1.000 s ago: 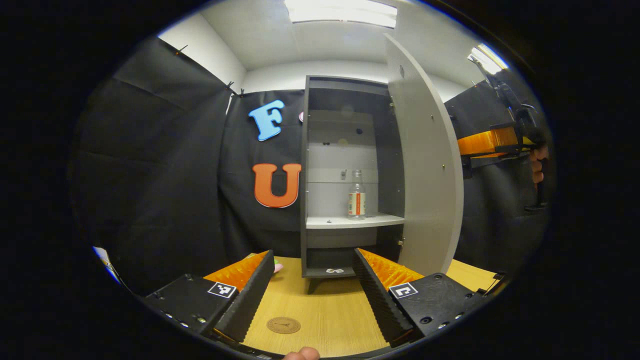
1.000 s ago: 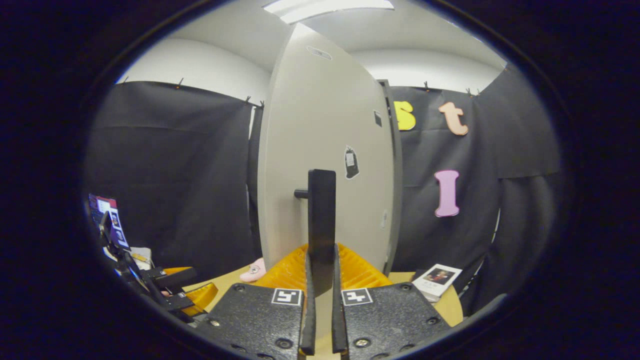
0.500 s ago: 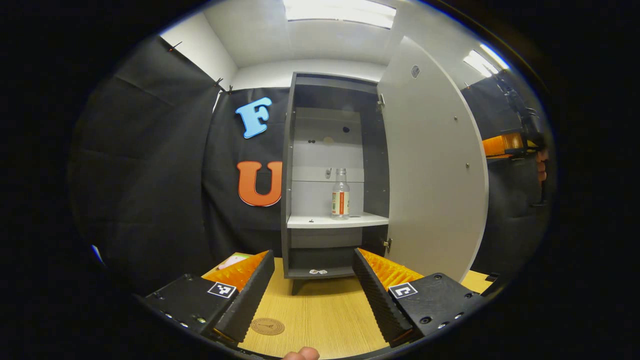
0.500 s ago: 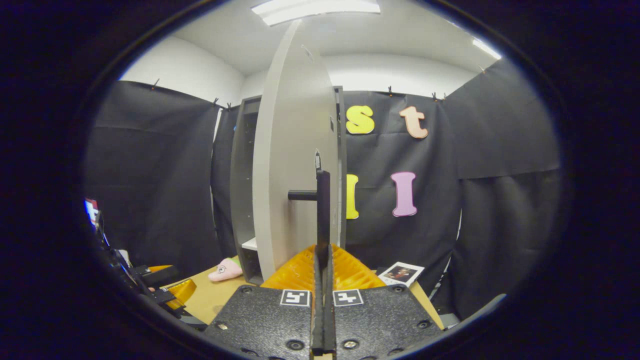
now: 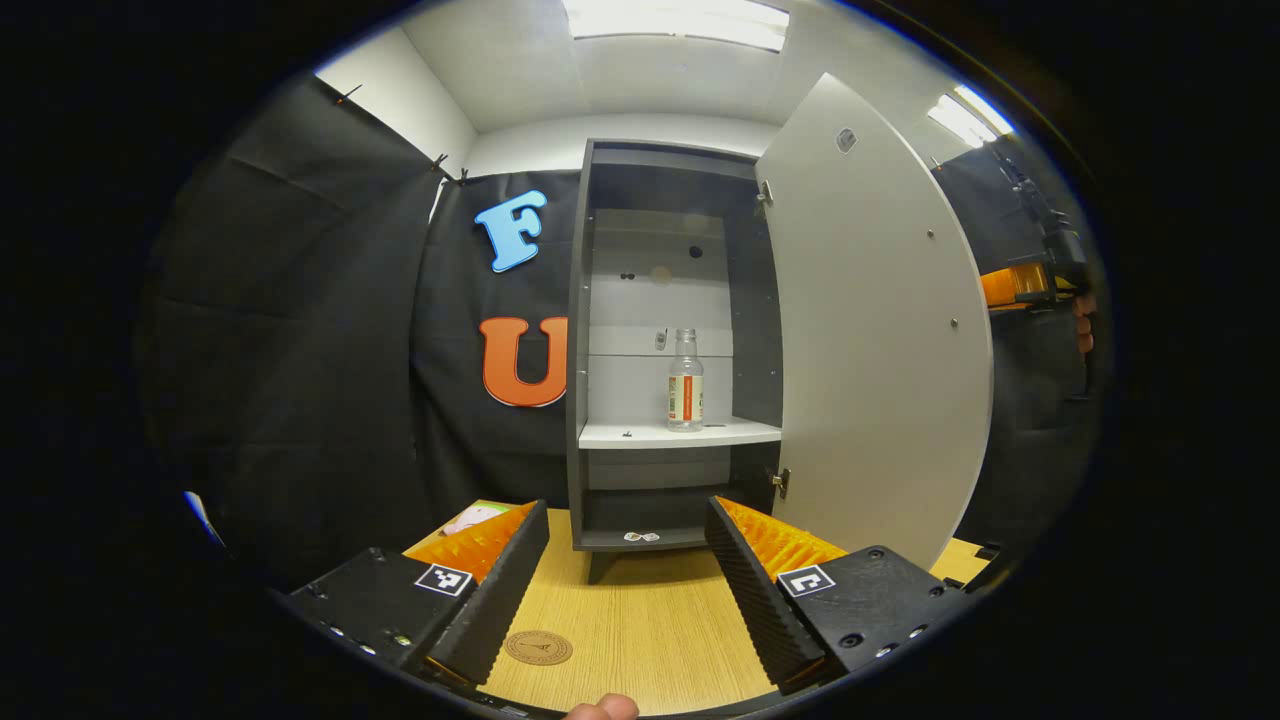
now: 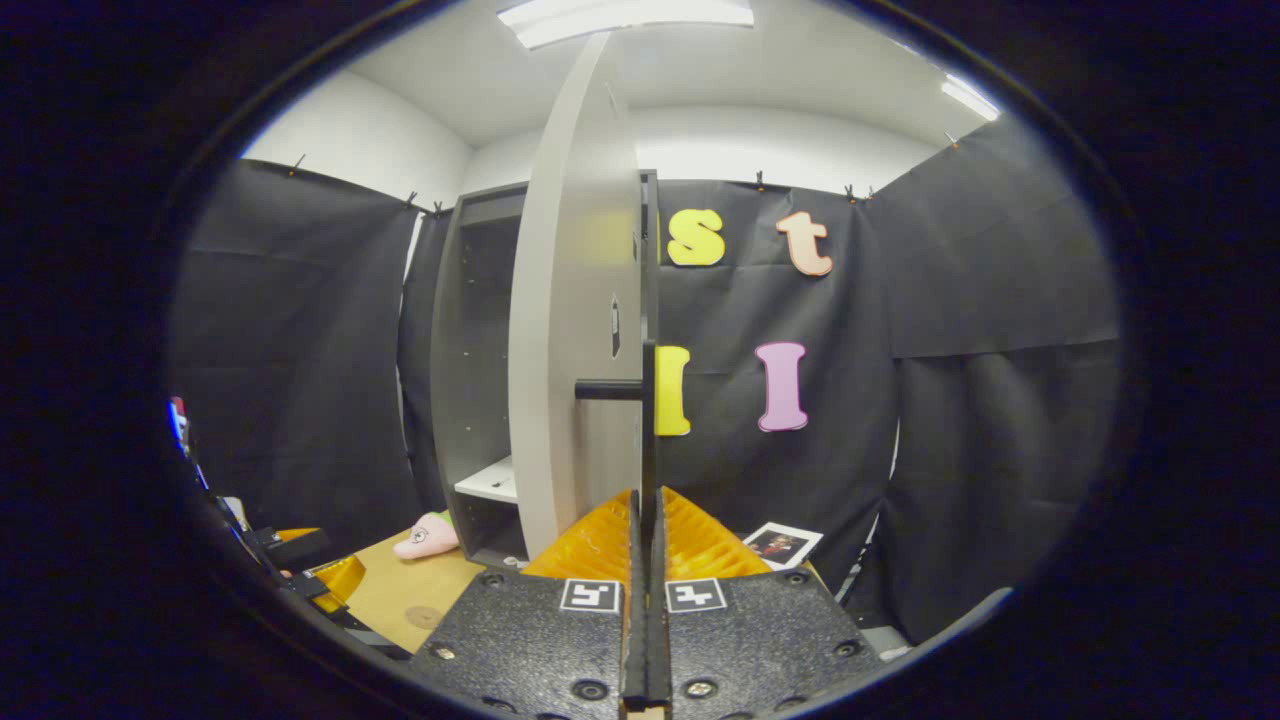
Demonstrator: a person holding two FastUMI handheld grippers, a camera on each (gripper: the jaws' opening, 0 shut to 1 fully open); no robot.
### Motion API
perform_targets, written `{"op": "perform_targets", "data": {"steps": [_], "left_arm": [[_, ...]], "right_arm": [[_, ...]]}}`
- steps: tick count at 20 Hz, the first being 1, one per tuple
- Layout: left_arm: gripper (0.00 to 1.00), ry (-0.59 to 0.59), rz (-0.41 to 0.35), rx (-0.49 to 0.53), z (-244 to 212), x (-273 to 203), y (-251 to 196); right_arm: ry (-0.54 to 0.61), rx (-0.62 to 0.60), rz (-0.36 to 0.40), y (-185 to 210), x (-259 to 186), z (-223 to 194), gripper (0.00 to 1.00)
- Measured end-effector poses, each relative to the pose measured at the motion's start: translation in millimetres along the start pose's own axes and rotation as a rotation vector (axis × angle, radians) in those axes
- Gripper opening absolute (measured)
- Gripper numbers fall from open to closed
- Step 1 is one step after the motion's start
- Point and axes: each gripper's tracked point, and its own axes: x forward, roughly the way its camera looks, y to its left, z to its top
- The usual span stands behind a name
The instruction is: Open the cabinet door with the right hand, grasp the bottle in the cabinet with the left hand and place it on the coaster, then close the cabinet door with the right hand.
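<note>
A wooden table (image 5: pixel 640 640) carries the cabinet (image 5: pixel 580 330) and coaster (image 5: pixel 538 647).

Booth hung with black cloth (image 5: pixel 300 330) on every side, clipped along the top. Above the cloth, white wall (image 6: pixel 350 150) and white ceiling (image 5: pixel 640 70). Bright ceiling panel (image 5: pixel 680 18) overhead, a second light (image 5: pixel 968 112) off to the right. Light wooden table (image 5: pixel 640 630) below, grain running lengthwise. Pink soft toy (image 6: pixel 428 536) lying on the table near the far left edge. Photo card (image 6: pixel 780 544) lying flat at the right, close to the cloth. Soft, even lighting, faint shadows on the tabletop.
</note>
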Motion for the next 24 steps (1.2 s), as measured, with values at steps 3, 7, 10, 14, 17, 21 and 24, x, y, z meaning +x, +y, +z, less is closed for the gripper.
{"op": "perform_targets", "data": {"steps": [3, 7, 10, 14, 17, 21, 24], "left_arm": [[0.95, 0.0, 0.001, 0.003, -0.4, -3.1, -4.4], [0.95, -0.005, -0.012, 0.007, 2.1, -5.6, -9.9], [0.95, -0.012, -0.005, -0.001, 3.6, -8.5, -9.0], [0.95, 0.001, 0.011, -0.011, -0.3, -10.5, -5.1], [0.95, 0.001, 0.016, -0.009, 0.8, -10.3, -3.0], [0.95, -0.005, -0.005, -0.015, 4.9, -10.3, -10.6], [0.95, -0.01, -0.016, -0.017, 8.3, -10.3, -14.4]], "right_arm": [[-0.002, -0.025, -0.054, -15.8, 2.6, 3.6, 0.04], [-0.006, -0.012, -0.035, -8.4, 6.7, 4.0, 0.04], [-0.001, -0.025, -0.057, -15.1, -0.8, 1.4, 0.04], [0.022, 0.031, -0.039, -14.1, -32.6, -9.7, 0.04], [-0.002, 0.009, -0.105, -30.6, -57.6, -0.8, 0.04], [-0.007, -0.011, -0.139, -43.4, -55.1, -17.6, 0.02], [0.005, -0.018, -0.185, -54.7, -47.4, -35.0, 0.32]]}}
